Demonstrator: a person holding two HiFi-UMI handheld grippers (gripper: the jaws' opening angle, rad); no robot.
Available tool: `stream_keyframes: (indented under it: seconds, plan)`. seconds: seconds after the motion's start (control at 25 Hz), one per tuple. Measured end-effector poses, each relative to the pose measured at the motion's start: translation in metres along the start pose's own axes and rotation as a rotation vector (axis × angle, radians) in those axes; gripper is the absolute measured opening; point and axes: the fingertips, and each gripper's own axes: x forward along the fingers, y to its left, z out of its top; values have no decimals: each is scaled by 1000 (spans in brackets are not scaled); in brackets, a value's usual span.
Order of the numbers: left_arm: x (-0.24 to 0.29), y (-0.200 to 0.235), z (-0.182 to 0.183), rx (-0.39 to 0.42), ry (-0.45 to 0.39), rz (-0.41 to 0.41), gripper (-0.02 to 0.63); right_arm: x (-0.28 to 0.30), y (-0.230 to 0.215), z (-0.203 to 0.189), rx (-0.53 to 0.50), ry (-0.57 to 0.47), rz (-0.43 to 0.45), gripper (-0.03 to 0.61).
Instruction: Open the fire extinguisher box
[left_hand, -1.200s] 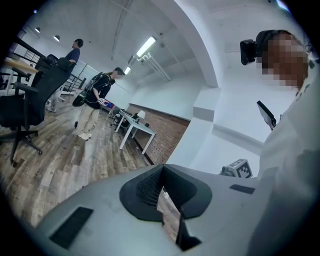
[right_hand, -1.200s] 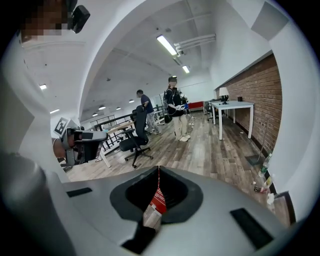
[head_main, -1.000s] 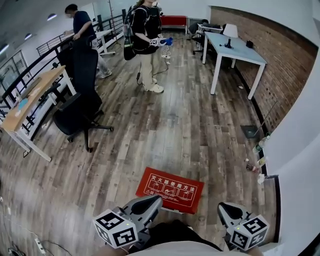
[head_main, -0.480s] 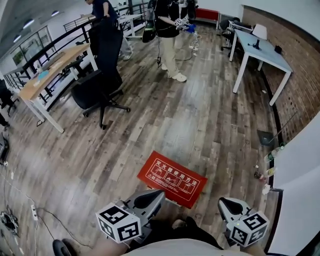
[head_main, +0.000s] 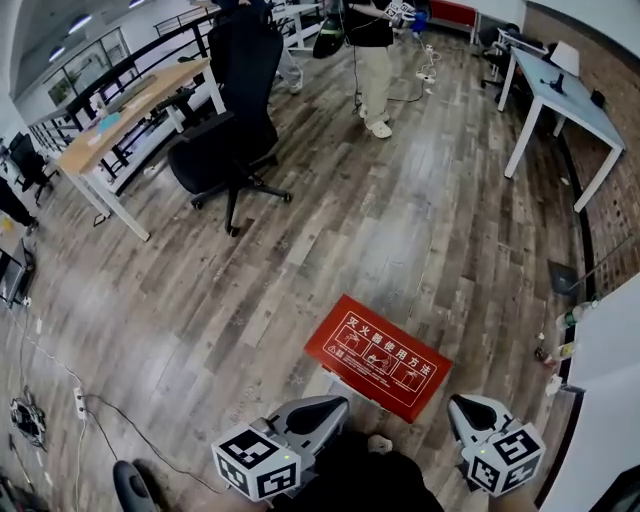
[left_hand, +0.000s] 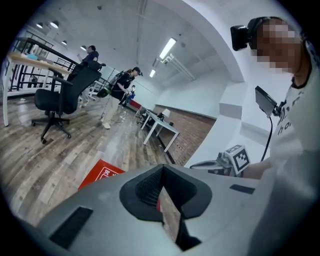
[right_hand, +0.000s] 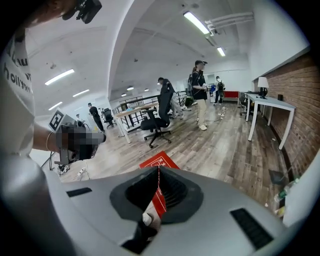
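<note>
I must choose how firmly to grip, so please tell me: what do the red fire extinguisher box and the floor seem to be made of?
The fire extinguisher box: probably painted sheet metal, though plastic is possible; the red lid looks flat and smooth, with crisp edges and white printed instructions.
The floor: wood or wood-look laminate planks, low sheen; streaky grey-brown grain in long strips.

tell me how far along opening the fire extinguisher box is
Done: nothing yet; the red fire extinguisher box lies flat and closed on the wooden floor. In hand: nothing; the left gripper and right gripper are both shut and empty, apart from the box. Left: reach the box, grip its top's edge, lift it open.
</note>
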Motion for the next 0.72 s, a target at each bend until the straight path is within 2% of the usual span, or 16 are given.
stream_keyframes:
  seconds: [0.08,0.2,0.44,0.6,0.72]
  plan:
    - [2,18,-10,5,14,14,6,13,-2,-6,-18,34,-26,11]
    - [4,39,-24,-46,26,8,6,31,1,-22,-27,88,-46,11]
    - [10,79,-59,-123,76,-5,6,68,21,-32,-35,134,-20,11]
    - [21,102,-83,-196,61,-70,8,81,18,-34,-21,110,-32,11]
    - [33,121,-102,-304,53,-131,9,87,11,-45,1,108,-51,11]
